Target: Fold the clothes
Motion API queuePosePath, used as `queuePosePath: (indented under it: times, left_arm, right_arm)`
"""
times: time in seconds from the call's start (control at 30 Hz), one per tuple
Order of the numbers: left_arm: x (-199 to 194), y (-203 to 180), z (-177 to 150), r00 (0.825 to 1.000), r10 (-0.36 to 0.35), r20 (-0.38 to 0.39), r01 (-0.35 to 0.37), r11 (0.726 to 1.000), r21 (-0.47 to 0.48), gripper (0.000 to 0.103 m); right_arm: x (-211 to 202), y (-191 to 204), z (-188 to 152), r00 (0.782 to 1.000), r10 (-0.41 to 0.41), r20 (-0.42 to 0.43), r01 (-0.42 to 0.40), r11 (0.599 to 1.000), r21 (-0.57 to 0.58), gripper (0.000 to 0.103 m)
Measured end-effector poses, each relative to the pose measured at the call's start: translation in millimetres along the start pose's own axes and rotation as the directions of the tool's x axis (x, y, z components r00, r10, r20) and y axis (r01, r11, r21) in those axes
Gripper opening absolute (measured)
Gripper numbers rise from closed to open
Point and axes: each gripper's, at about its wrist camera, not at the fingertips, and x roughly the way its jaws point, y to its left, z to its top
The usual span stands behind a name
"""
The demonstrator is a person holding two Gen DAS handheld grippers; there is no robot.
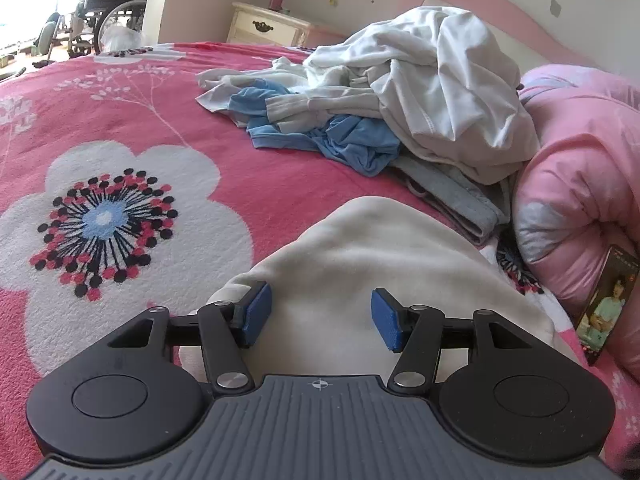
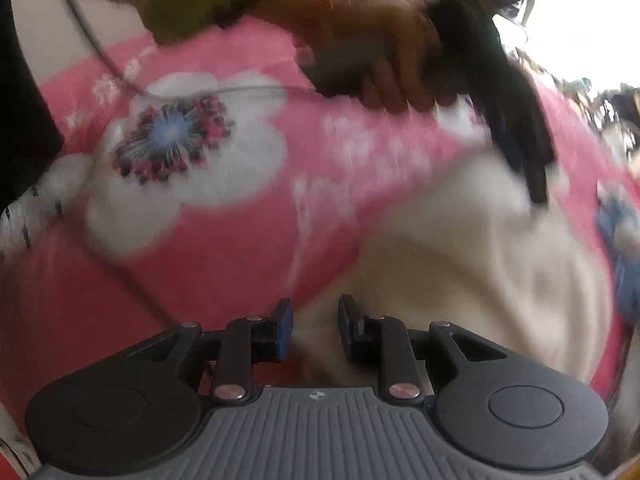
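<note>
Between your left gripper (image 1: 321,318) and its wide-spread blue pads lies the cream garment (image 1: 372,248), at the bottom centre of the left wrist view; the pads straddle the cloth with nothing pinched. Your right gripper (image 2: 315,328) is parted more narrowly, its jaws poised over the same cream garment's edge at lower centre of the blurred right wrist view, and I cannot tell whether any cloth sits between them. It looks like soft, thick fleece (light, limp, likely to sag and bunch), so I'd take it at a hem or corner rather than mid-panel, one corner per tool, to keep the fold line straight. Whether it is already folded or just spread flat, the pictures don't settle. Beyond it, right of centre, a grey garment (image 1: 460,196) lies flat on the pink floral bedspread (image 1: 140,112). Farther back sits a loose heap: a blue garment (image 1: 352,136) under crumpled white clothes (image 1: 432,76). At upper centre of the right view, your hand (image 2: 360,32) holds the left tool's handle.
</note>
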Motion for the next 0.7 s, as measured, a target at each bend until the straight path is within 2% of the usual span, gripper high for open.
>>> queuePosePath:
  times: [0.07, 0.13, 0.2, 0.3, 0.4, 0.5, 0.57, 0.63, 0.7]
  left_arm:
    - [-3, 0, 0, 1.0, -0.008, 0.0, 0.008, 1.0, 0.0, 0.056]
    - [-4, 0, 0, 1.0, -0.009, 0.0, 0.009, 1.0, 0.013, 0.056]
    - [-5, 1, 1, 1.0, -0.005, -0.002, 0.005, 1.0, 0.012, 0.056]
    - [-14, -5, 7, 1.0, 0.021, 0.011, -0.021, 1.0, 0.011, 0.056]
    - [-40, -9, 14, 0.996, 0.042, 0.084, -0.044, 0.999, 0.025, 0.056]
    - [-72, -18, 11, 0.987, -0.012, 0.162, 0.008, 1.0, 0.028, 0.057]
    - [-83, -33, 0, 0.986, -0.056, 0.16, 0.045, 0.996, 0.077, 0.057]
    - [-89, -60, -20, 0.989, -0.076, 0.126, 0.049, 0.978, 0.205, 0.057]
    - [-91, -88, -44, 0.992, -0.069, 0.104, 0.028, 0.935, 0.353, 0.057]
  right_arm:
    - [-11, -11, -4, 0.996, 0.086, 0.009, -0.087, 0.985, 0.15, 0.025]
    - [-20, -15, -7, 0.991, 0.135, -0.001, -0.132, 0.965, 0.228, 0.025]
    - [-33, -19, -9, 0.988, 0.151, 0.009, -0.148, 0.951, 0.273, 0.025]
    - [-69, -40, -10, 0.983, 0.103, 0.154, -0.153, 0.918, 0.366, 0.025]
    - [-86, -70, -16, 0.961, -0.056, 0.269, -0.094, 0.852, 0.515, 0.027]
    - [-67, -67, -26, 0.977, -0.122, 0.173, 0.008, 0.838, 0.545, 0.03]
    - [-53, -60, -35, 0.984, -0.152, 0.091, 0.079, 0.834, 0.546, 0.029]
    - [-39, -54, -43, 0.983, -0.183, 0.009, 0.149, 0.827, 0.542, 0.026]
    - [-26, -48, -51, 0.974, -0.212, -0.073, 0.218, 0.819, 0.531, 0.026]
